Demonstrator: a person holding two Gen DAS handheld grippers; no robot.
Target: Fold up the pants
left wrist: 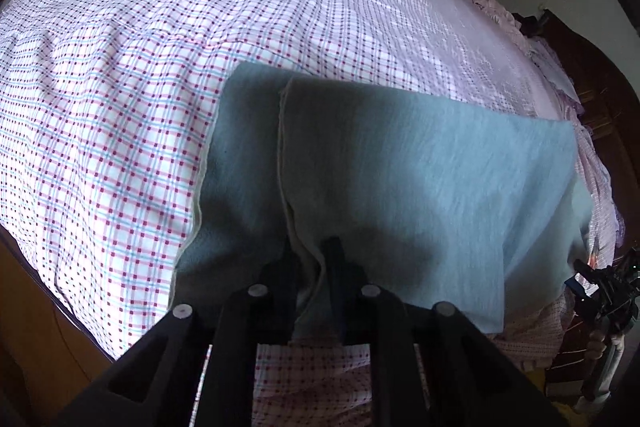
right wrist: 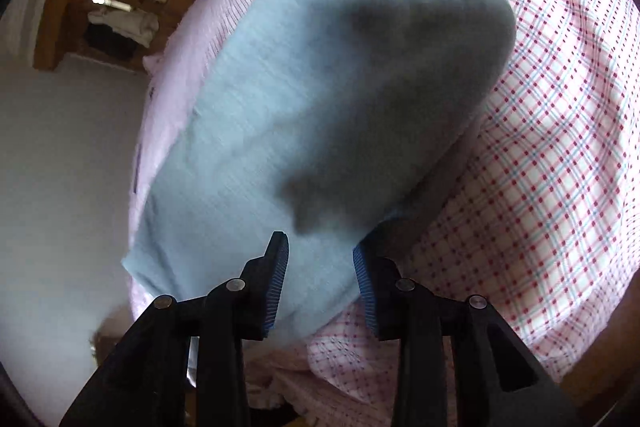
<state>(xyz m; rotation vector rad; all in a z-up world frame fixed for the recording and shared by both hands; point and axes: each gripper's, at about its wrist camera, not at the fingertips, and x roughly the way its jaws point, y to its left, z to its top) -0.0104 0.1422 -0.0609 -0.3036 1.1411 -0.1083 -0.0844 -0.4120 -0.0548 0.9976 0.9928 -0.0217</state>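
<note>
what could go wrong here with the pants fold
The left gripper pinches only a narrow fold of the blue-grey pants near their edge, so it may slip out when lifted. The right gripper has open jaws around the cloth; closing there might also catch the checked bedsheet beneath.

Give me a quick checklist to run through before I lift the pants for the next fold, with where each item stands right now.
1. Left tongs gripping fabric: ok, closed on a bunched fold at the near edge of the grey-blue pants.
2. Right tongs gripping fabric: not ok, the fingers stand apart with the cloth between them, unpinched.
3. Pants already folded flat: ok, a folded edge overlaps the lower layer in the left wrist view.
4. Room on the checked bedsheet beyond the pants: ok.
5. Pants clear of the bed edge: not ok, one end sits at the edge in the right wrist view.
6. Both layers caught by the left tongs: cannot tell.
</note>
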